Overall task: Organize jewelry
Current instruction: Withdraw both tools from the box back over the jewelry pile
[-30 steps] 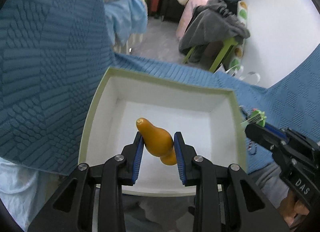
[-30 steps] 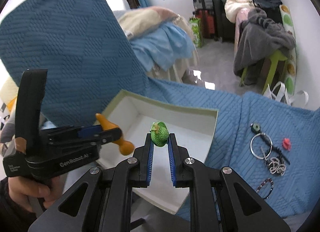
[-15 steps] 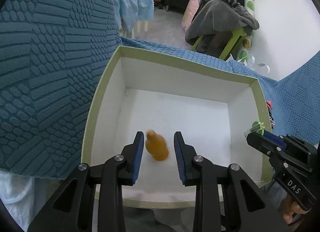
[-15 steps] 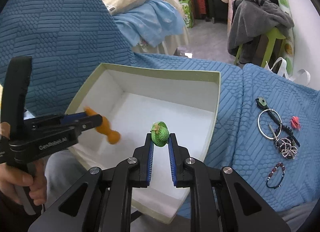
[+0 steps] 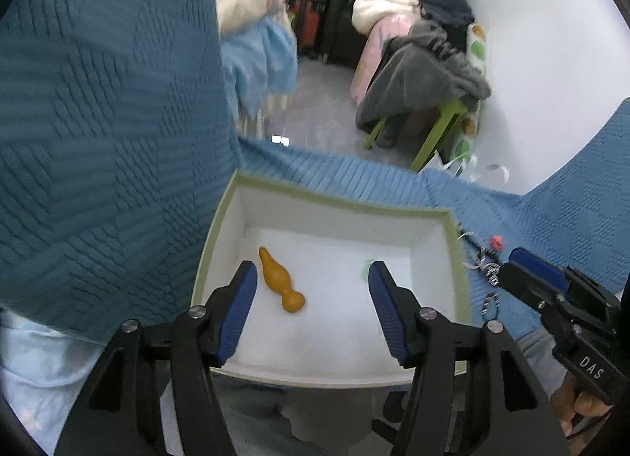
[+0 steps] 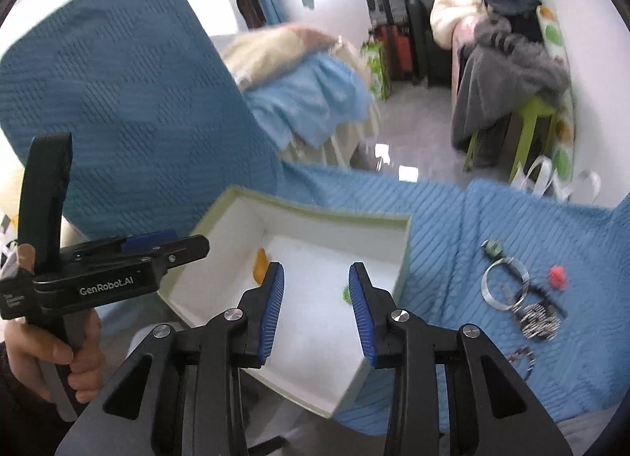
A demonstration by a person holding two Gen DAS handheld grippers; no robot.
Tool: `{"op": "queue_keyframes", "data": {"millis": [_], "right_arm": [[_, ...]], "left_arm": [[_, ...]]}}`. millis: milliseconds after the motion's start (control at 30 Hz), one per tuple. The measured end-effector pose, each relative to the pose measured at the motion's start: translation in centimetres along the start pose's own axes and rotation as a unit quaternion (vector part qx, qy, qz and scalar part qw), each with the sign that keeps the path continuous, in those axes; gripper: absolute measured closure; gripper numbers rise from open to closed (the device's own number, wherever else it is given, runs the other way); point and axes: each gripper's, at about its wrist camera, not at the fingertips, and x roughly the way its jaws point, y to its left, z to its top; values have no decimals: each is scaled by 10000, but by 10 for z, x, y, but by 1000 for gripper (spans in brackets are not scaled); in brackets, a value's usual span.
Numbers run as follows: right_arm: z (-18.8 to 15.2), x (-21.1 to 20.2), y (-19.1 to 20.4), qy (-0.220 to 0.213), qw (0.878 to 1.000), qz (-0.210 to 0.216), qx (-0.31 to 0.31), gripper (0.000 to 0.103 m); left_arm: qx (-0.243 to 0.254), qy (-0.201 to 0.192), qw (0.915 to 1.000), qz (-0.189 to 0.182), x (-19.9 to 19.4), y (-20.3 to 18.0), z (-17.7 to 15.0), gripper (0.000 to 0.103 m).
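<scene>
Released orange pendant (image 5: 280, 281) now lies in box (image 5: 456, 259)

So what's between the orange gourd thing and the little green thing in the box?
Nothing: in the left wrist view, only bare white box floor lies between the orange gourd charm and the blurry green piece. The right wrist view agrees.

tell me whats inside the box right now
The box holds an orange gourd-shaped piece and a small green piece, largely hidden behind the right gripper's finger.
</scene>
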Motion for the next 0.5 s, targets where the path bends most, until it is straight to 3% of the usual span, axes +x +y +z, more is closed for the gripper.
{"op": "queue_keyframes", "data": {"millis": [500], "right_arm": [[10,-124,-6,-1176,9927,-210,-158,71]], "left_arm": [[324,-950,9948,-195,-88,-64,1,44]]}}
